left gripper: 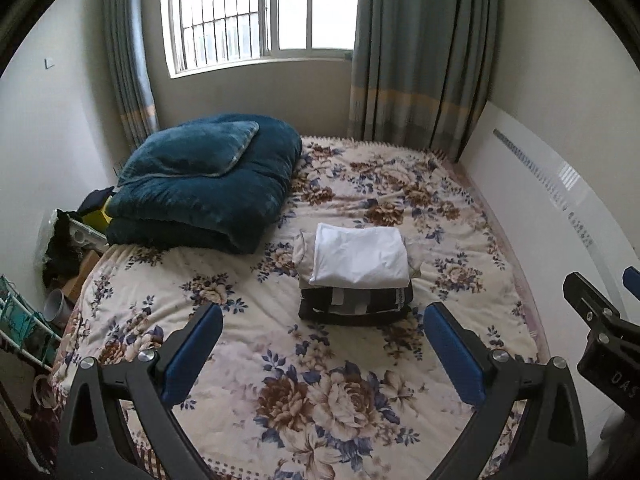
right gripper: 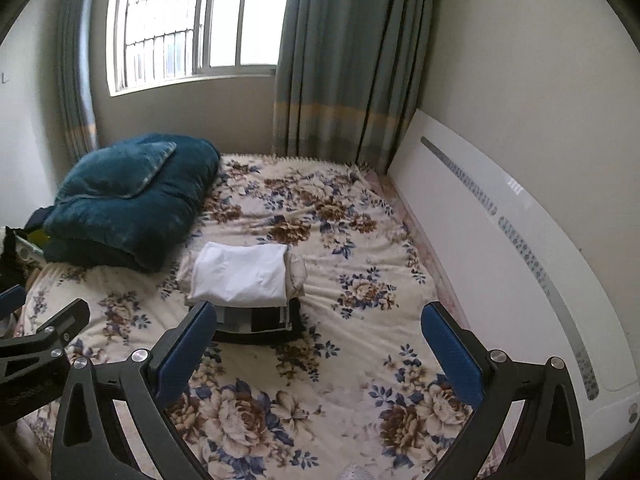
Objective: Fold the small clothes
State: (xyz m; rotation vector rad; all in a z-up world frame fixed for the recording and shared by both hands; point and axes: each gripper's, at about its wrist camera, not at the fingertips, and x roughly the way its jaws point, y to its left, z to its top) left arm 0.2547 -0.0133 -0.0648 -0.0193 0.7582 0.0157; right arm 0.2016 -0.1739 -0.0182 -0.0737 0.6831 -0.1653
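Observation:
A stack of folded clothes sits mid-bed: a white garment (left gripper: 360, 256) on top, a cream one (left gripper: 303, 254) under it, and a black-and-grey one (left gripper: 356, 306) at the bottom. The stack also shows in the right wrist view (right gripper: 240, 276). My left gripper (left gripper: 322, 346) is open and empty, held above the bed just in front of the stack. My right gripper (right gripper: 318, 344) is open and empty, to the right of the stack; its left finger (right gripper: 188, 348) overlaps the stack's corner in view. The right gripper's body shows at the edge of the left wrist view (left gripper: 600, 320).
The bed has a floral bedspread (left gripper: 280, 360). A folded teal quilt with a pillow (left gripper: 204, 180) lies at the far left corner. A white headboard (right gripper: 500, 260) runs along the right. Clutter and a rack (left gripper: 24, 320) stand left of the bed. Curtains (left gripper: 416, 52) and a window are behind.

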